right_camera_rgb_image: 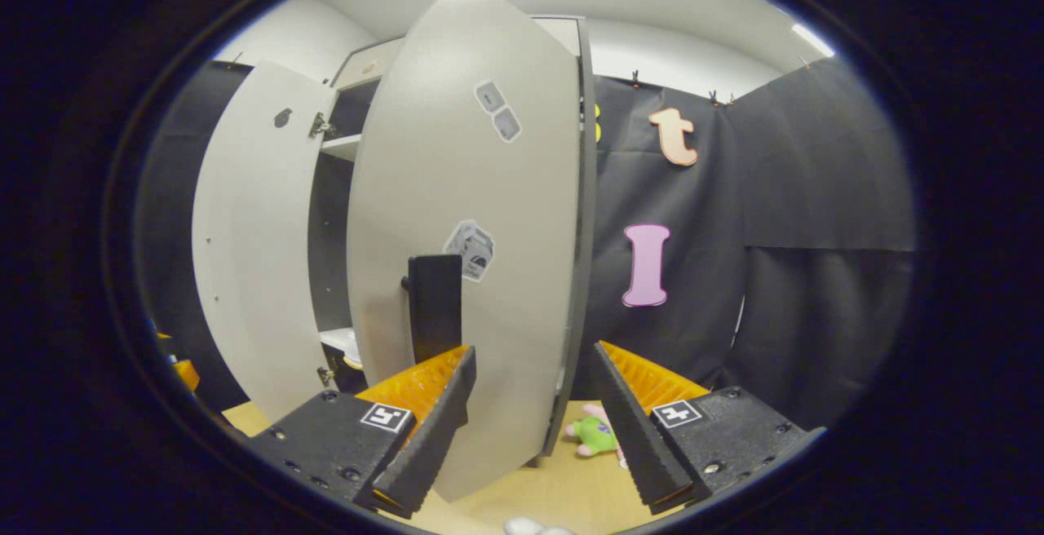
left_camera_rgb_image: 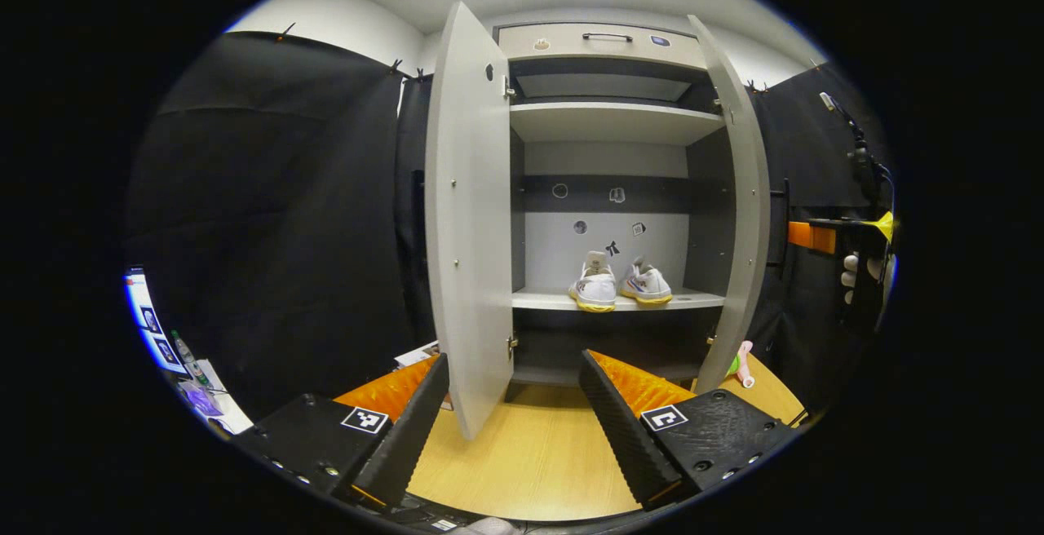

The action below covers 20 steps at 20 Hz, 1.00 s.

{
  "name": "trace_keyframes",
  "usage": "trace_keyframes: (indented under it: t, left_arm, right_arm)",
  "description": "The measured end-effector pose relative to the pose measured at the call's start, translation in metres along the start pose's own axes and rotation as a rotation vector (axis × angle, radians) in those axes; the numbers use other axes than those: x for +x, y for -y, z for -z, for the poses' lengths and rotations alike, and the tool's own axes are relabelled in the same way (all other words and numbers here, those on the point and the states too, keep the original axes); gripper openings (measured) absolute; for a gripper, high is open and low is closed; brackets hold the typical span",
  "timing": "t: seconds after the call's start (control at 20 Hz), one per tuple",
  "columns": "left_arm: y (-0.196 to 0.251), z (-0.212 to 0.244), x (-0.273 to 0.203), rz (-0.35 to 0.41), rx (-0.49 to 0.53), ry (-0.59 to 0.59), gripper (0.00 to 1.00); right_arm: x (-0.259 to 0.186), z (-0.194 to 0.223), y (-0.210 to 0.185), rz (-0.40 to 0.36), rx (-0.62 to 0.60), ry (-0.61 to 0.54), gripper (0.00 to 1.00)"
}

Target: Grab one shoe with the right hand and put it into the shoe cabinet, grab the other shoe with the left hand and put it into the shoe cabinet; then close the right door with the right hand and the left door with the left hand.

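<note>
Nearest to you, your right gripper point(right_camera_rgb_image: 530, 429) stands with its fingers spread apart and nothing between them, just outside the right door point(right_camera_rgb_image: 481, 258), whose free edge falls in the gap between the fingers. The dark handle point(right_camera_rgb_image: 434, 307) on that door's face rises just above your left-hand finger. The risk, as I judge it: if you push from this angle, a fingertip may snag on the handle or scrape along the edge, and the door could jerk or bounce back off the frame instead of seating. A small green and pink plush toy point(right_camera_rgb_image: 594, 434) lies on the wooden floor point(right_camera_rgb_image: 563, 494) near the door's foot; I cannot tell whether it lies in the swing path, so watch it.

Your left gripper point(left_camera_rgb_image: 514, 429) is also open and empty, facing the shoe cabinet point(left_camera_rgb_image: 608, 46); the left door point(left_camera_rgb_image: 469, 225) stands edge-on between its fingers. Swing it too early and the two doors may meet badly.

Farther in, both shoes are shelved on the lower shelf point(left_camera_rgb_image: 693, 300), side by side.

Count: two grippers, two doors, both open; two shoes, the left shoe point(left_camera_rgb_image: 595, 284) and the right shoe point(left_camera_rgb_image: 647, 284); one handle in sight; one toy.
</note>
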<state>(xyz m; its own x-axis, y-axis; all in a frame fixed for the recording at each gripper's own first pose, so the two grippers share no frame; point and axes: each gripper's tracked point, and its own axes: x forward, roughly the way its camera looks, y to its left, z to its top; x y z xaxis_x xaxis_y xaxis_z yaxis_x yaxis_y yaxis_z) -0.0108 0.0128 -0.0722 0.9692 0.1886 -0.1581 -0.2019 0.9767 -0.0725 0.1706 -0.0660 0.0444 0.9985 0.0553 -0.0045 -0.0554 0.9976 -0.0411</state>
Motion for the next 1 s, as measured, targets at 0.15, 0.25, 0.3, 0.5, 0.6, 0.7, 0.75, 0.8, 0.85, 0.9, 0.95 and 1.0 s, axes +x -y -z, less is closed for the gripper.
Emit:
trace_keyframes:
  t: [0.15,0.25,0.3,0.5,0.6,0.7,0.75,0.8,0.85,0.9,0.95,1.0]
  left_arm:
    - [-0.015,0.002,-0.007,-0.023,0.006,-0.005,0.96]
    - [-0.022,0.004,-0.010,-0.030,0.002,-0.009,0.96]
    - [-0.025,0.003,-0.009,-0.034,-0.001,-0.011,0.96]
    - [-0.032,0.003,-0.005,-0.020,-0.009,-0.006,0.96]
    - [-0.036,-0.001,-0.004,-0.013,-0.006,0.011,0.96]
    - [-0.041,-0.002,0.003,-0.003,-0.006,0.016,0.96]
    - [-0.048,-0.005,0.009,-0.004,-0.002,0.018,0.96]
    - [-0.056,-0.008,0.015,-0.009,0.006,0.024,0.96]
    - [-0.068,-0.015,0.025,-0.017,0.020,0.042,0.96]
    - [-0.077,-0.022,0.036,-0.021,0.031,0.056,0.96]
    - [-0.087,-0.031,0.048,-0.029,0.042,0.075,0.96]
    - [-0.097,-0.039,0.061,-0.035,0.050,0.088,0.96]
  right_arm:
    - [0.006,-0.003,-0.044,-0.093,0.007,0.020,0.94]
    - [0.004,-0.004,-0.059,-0.105,-0.020,0.023,1.00]
    - [-0.001,-0.005,-0.063,-0.111,-0.016,0.027,1.00]
    - [-0.015,-0.003,-0.063,-0.099,-0.018,0.012,0.99]
    - [-0.025,0.000,-0.062,-0.087,-0.024,0.003,1.00]
    - [-0.037,0.004,-0.061,-0.074,-0.027,-0.006,1.00]
    - [-0.042,0.008,-0.061,-0.070,-0.023,-0.015,0.99]
    - [-0.048,0.011,-0.061,-0.064,-0.020,-0.026,0.99]
    - [-0.054,0.015,-0.060,-0.054,-0.020,-0.034,0.99]
    - [-0.061,0.018,-0.058,-0.039,-0.020,-0.039,0.99]
    - [-0.069,0.024,-0.056,-0.025,-0.022,-0.051,1.00]
    - [-0.078,0.031,-0.055,-0.011,-0.023,-0.068,1.00]
